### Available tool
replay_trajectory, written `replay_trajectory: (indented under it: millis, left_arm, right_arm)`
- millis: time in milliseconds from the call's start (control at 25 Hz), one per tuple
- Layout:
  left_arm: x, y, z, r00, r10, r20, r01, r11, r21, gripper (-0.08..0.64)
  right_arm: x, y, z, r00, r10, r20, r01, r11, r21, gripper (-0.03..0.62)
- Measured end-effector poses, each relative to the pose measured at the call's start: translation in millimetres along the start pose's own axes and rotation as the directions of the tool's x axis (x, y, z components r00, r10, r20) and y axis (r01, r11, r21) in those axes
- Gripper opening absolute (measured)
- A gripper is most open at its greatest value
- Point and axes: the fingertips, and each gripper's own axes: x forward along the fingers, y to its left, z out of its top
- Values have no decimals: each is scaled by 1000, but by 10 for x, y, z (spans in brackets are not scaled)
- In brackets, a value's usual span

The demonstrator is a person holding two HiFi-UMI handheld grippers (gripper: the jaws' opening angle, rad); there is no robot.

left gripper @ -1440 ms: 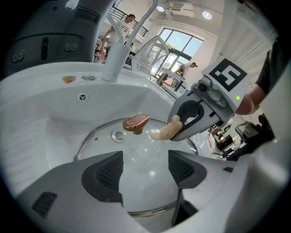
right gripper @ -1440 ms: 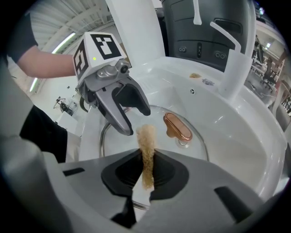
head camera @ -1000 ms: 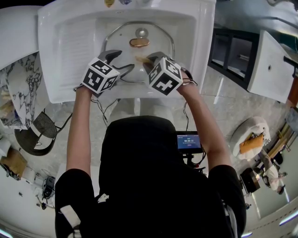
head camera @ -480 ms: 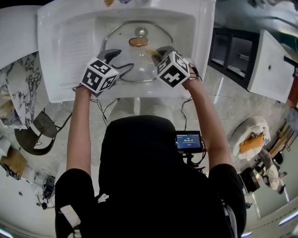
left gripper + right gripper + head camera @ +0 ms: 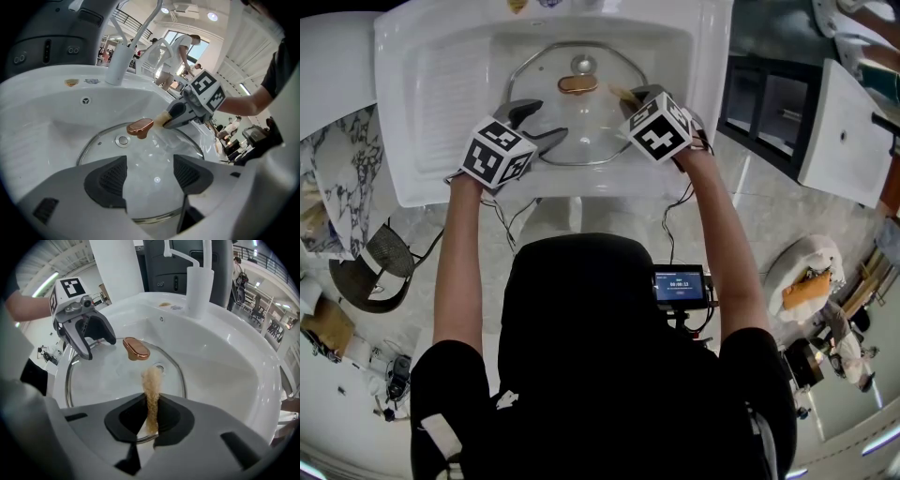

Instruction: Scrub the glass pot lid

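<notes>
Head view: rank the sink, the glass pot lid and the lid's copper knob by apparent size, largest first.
1. the sink, largest
2. the glass pot lid, lying in its basin
3. the copper knob, smallest

All three sit at a similar distance from the camera, so the order is clear.

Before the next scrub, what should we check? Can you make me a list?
1. Grip on the sponge: ok, the right gripper is shut on it.
2. Aim: ok, the sponge tip is over the glass lid, near the knob.
3. Lid position: ok, it lies in the sink, knob up.
4. Lid held steady: cannot tell; the left gripper is open over its near rim.
5. Sponge pressing the glass: cannot tell.
</notes>
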Motion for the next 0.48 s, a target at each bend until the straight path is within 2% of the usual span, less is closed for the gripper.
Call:
replay_trajectory:
  millis: [480]
  left_arm:
    - [4,2,-1,1000,-2,2,2,1000,-1,284]
  right_arm:
    - [17,-61,-32,1000,-13,-10,13,1000,11,14]
